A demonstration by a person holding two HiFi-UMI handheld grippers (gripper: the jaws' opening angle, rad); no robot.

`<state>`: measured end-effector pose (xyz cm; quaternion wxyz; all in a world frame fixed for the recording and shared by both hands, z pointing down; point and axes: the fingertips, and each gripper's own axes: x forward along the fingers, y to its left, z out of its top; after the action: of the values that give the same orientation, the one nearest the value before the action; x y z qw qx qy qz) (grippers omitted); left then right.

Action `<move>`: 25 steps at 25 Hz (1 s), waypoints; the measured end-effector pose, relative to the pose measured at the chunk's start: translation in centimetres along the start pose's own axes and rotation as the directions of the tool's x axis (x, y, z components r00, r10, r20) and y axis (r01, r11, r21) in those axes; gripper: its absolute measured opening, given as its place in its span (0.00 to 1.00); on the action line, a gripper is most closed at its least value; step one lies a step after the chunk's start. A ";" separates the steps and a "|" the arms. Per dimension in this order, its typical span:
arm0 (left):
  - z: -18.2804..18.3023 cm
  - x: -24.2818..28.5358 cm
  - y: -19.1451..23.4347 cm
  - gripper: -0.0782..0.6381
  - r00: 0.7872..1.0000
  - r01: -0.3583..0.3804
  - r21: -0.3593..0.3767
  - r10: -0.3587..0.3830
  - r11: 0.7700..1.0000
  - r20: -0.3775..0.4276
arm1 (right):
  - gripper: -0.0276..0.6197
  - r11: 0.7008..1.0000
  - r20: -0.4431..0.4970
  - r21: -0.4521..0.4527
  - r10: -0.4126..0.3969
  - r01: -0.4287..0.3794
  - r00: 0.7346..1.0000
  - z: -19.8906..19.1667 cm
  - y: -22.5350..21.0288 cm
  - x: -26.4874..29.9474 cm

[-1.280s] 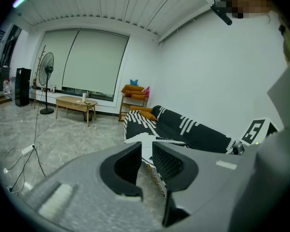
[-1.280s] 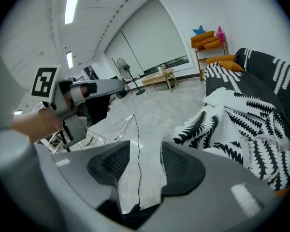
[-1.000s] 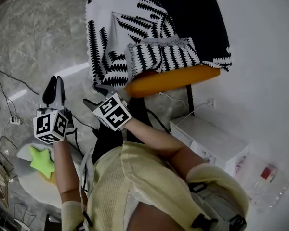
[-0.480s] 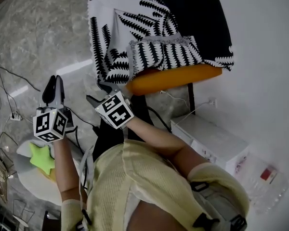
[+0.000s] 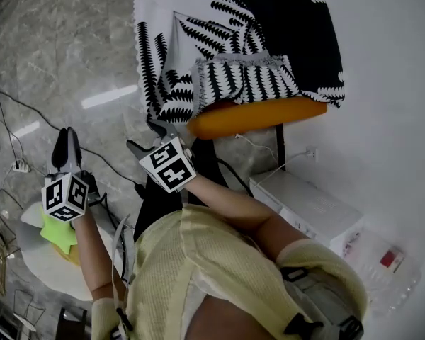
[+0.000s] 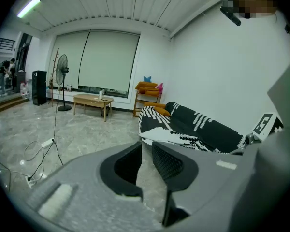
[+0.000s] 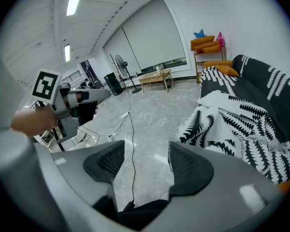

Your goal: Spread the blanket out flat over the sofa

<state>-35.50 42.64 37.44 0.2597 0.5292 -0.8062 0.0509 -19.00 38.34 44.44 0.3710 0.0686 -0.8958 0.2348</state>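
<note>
A black-and-white leaf-patterned blanket (image 5: 198, 41) lies rumpled over the orange sofa (image 5: 262, 115), with one fringed fold bunched on the near seat edge. It also shows in the left gripper view as the blanket (image 6: 183, 129) and in the right gripper view as the blanket (image 7: 241, 120). My left gripper (image 5: 64, 139) hangs over the bare floor well left of the sofa; its jaws (image 6: 146, 146) stand slightly apart and empty. My right gripper (image 5: 147, 139) is just short of the blanket's hanging corner. Its jaws (image 7: 146, 151) have just been opening and stand wide with nothing between them.
A white stool with a green star toy (image 5: 57, 229) stands under my left arm. Cables (image 5: 21, 119) run across the marble floor. A white box (image 5: 304, 207) sits by the wall at right. A coffee table (image 6: 92, 100) and a fan (image 6: 63, 64) stand far off.
My left gripper has swung left and slightly down, away from the sofa. The right gripper has stayed near the blanket's corner.
</note>
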 end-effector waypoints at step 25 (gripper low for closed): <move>0.5 2.2 -4.2 0.20 0.998 0.063 0.018 -0.063 0.998 -0.009 | 0.45 1.000 0.062 -0.001 -0.001 0.001 0.998 1.1 -2.3 -3.9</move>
<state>-32.70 38.84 37.24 0.2596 0.5565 -0.7875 0.0523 -16.24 35.56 41.92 0.3433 0.0760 -0.9070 0.2317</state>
